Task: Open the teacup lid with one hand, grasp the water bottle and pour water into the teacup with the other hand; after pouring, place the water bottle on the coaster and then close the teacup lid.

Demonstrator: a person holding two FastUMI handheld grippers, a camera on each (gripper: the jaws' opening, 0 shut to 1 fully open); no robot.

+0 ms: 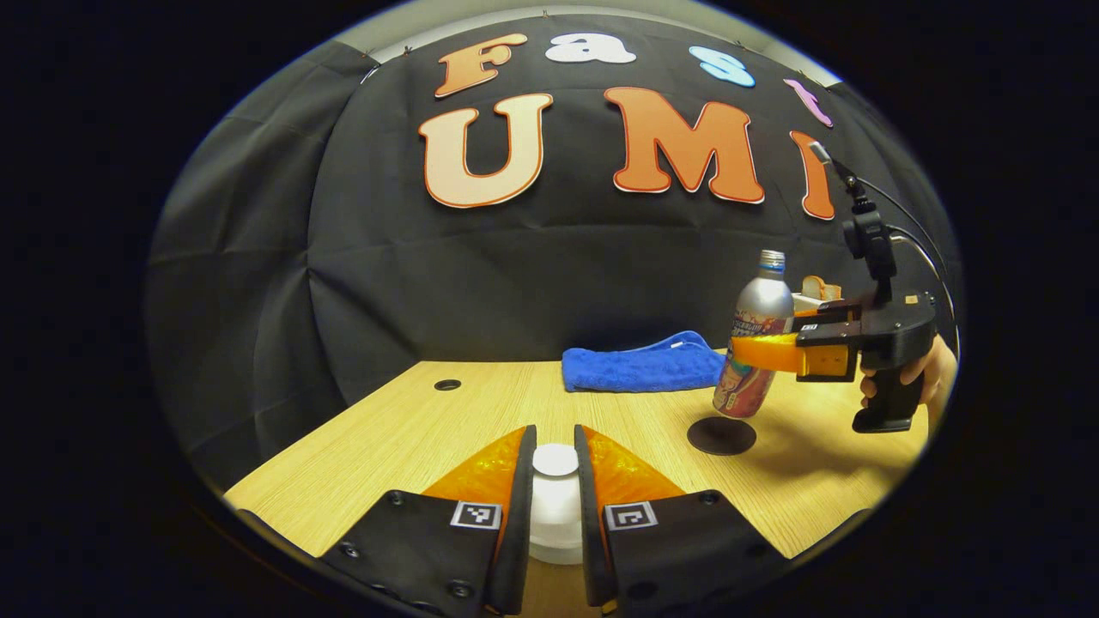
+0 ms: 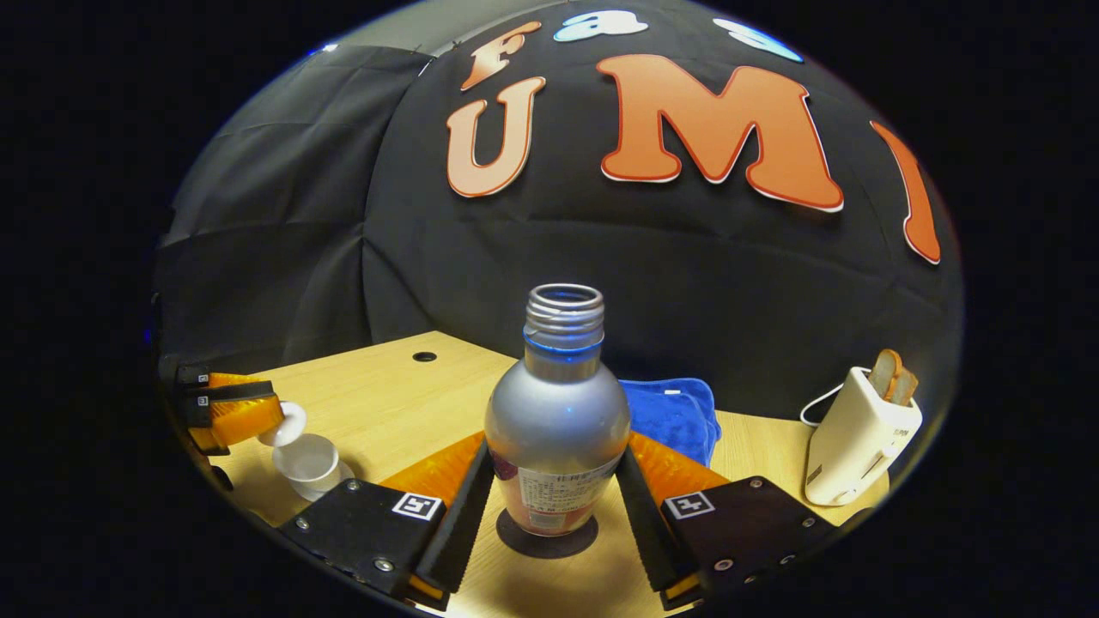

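Observation:
My left gripper [image 1: 555, 438] is shut on the white teacup lid [image 1: 555, 461], which it holds just above the white teacup [image 1: 554, 534]. In the right gripper view that lid [image 2: 286, 425] tilts at the left gripper [image 2: 276, 410], beside the uncovered teacup [image 2: 309, 463]. My right gripper [image 2: 556, 451] is shut on the silver water bottle [image 2: 556, 412], whose neck is uncapped. The bottle [image 1: 755, 335] leans slightly over the round black coaster [image 1: 721, 436], its base very close to it. Contact with the coaster [image 2: 547, 542] cannot be told. The right gripper [image 1: 749, 352] clamps the bottle's middle.
A folded blue cloth [image 1: 644, 365] lies at the back of the wooden table [image 1: 412, 429]. A white toaster [image 2: 859, 438] with bread in it stands at the right. A cable hole [image 1: 447, 384] is at the back left. A person's hand [image 1: 932, 373] holds the right gripper.

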